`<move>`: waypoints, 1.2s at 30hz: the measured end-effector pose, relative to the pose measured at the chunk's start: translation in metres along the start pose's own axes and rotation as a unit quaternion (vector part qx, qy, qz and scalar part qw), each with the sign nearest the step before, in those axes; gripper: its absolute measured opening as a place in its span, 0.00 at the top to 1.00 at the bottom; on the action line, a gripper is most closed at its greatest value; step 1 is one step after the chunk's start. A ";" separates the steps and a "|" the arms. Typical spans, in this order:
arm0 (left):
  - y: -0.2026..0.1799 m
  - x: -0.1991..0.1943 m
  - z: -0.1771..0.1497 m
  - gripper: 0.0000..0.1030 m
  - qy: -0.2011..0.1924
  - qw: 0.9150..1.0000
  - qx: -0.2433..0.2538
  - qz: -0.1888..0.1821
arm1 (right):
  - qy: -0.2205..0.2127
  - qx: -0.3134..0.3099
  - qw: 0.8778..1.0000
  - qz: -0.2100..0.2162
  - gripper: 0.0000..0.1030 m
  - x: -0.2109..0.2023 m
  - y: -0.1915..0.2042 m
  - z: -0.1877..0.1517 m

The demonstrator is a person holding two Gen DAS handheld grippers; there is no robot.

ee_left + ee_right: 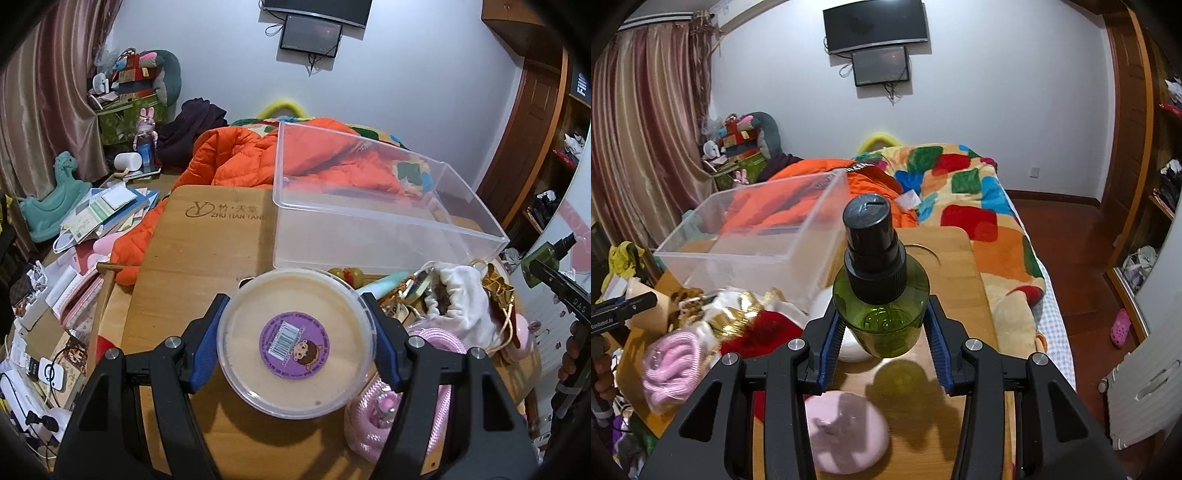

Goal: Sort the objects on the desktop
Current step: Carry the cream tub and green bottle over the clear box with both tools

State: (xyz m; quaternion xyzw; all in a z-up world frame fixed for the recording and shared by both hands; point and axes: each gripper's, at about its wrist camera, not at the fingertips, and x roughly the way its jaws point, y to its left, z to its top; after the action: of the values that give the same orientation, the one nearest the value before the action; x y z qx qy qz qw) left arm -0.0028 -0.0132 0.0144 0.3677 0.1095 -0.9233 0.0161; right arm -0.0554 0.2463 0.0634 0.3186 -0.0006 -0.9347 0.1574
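My left gripper (295, 314) is shut on a round clear tub (295, 343) with cream contents and a purple barcode sticker, lifted a little above the wooden table (207, 251). My right gripper (882, 314) is shut on a green spray bottle (882, 295) with a black pump cap, held upright over the table; the same bottle (539, 266) shows at the right edge of the left wrist view. A clear plastic bin (369, 206) stands on the table behind both grippers, also visible as the bin (757, 236) to the left in the right wrist view.
A pile of small items lies between the grippers: a pink rope (436, 339), a white pouch (458, 295), gold fabric (735, 321) and a pink round case (846, 432). An orange jacket (236, 158) and a patchwork blanket (964, 192) lie beyond the table. Papers clutter the left.
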 end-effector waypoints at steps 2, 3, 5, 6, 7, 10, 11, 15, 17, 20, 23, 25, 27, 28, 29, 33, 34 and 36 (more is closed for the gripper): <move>0.000 -0.003 0.000 0.33 -0.003 1.000 0.005 0.001 | -0.003 -0.004 1.000 0.008 0.62 -0.003 0.005 0.002; 0.000 -0.006 0.000 0.33 -0.005 1.000 0.005 0.002 | -0.005 -0.006 1.000 0.011 0.62 -0.005 0.008 0.003; 0.000 -0.008 0.001 0.33 -0.006 1.000 0.006 0.001 | -0.010 -0.013 1.000 0.016 0.62 -0.009 0.014 0.005; 0.000 -0.010 0.002 0.33 -0.008 1.000 0.006 0.001 | -0.013 -0.015 1.000 0.019 0.62 -0.011 0.017 0.007; 0.000 -0.013 0.004 0.33 -0.011 1.000 0.006 0.001 | -0.015 -0.018 1.000 0.021 0.62 -0.013 0.019 0.009; 0.000 -0.021 0.009 0.33 -0.025 1.000 0.005 -0.002 | -0.019 -0.023 0.999 0.031 0.62 -0.016 0.024 0.014; 0.000 -0.022 0.011 0.33 -0.027 1.000 0.006 -0.001 | -0.020 -0.024 0.999 0.034 0.62 -0.016 0.025 0.016; -0.003 -0.031 0.020 0.33 -0.041 0.999 0.016 -0.002 | -0.023 -0.030 0.998 0.046 0.62 -0.016 0.032 0.023; -0.005 -0.033 0.028 0.33 -0.047 0.999 0.021 -0.002 | -0.024 -0.032 0.998 0.050 0.62 -0.015 0.035 0.026; -0.007 -0.037 0.039 0.33 -0.056 0.998 0.025 -0.009 | -0.025 -0.036 0.997 0.058 0.62 -0.012 0.038 0.033; -0.008 -0.040 0.049 0.33 -0.066 0.997 0.029 -0.017 | -0.029 -0.044 0.997 0.063 0.62 -0.010 0.041 0.040; -0.010 -0.041 0.056 0.33 -0.072 0.997 0.032 -0.019 | -0.032 -0.045 0.996 0.067 0.63 -0.008 0.044 0.045; -0.013 -0.042 0.063 0.33 -0.078 0.996 0.036 -0.022 | -0.032 -0.046 0.996 0.073 0.63 -0.004 0.046 0.050; -0.014 -0.042 0.067 0.33 -0.078 0.996 0.039 -0.025 | -0.033 -0.045 0.996 0.075 0.63 -0.002 0.047 0.052; -0.015 -0.041 0.070 0.33 -0.078 0.996 0.041 -0.028 | -0.034 -0.045 0.995 0.077 0.63 -0.001 0.050 0.053; -0.020 -0.034 0.083 0.33 -0.077 0.995 0.049 -0.036 | -0.025 -0.057 0.994 0.084 0.63 0.014 0.060 0.058; -0.022 -0.033 0.085 0.33 -0.076 0.995 0.049 -0.040 | -0.024 -0.063 0.994 0.083 0.63 0.017 0.063 0.060; -0.021 -0.029 0.090 0.33 -0.075 0.995 0.045 -0.046 | -0.024 -0.074 0.993 0.084 0.63 0.021 0.070 0.062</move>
State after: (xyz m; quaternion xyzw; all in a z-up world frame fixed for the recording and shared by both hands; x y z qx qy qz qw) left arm -0.0450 -0.0132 0.1022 0.2925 0.0832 -0.9520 -0.0352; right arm -0.0878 0.1675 0.1076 0.2820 0.0380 -0.9230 0.2590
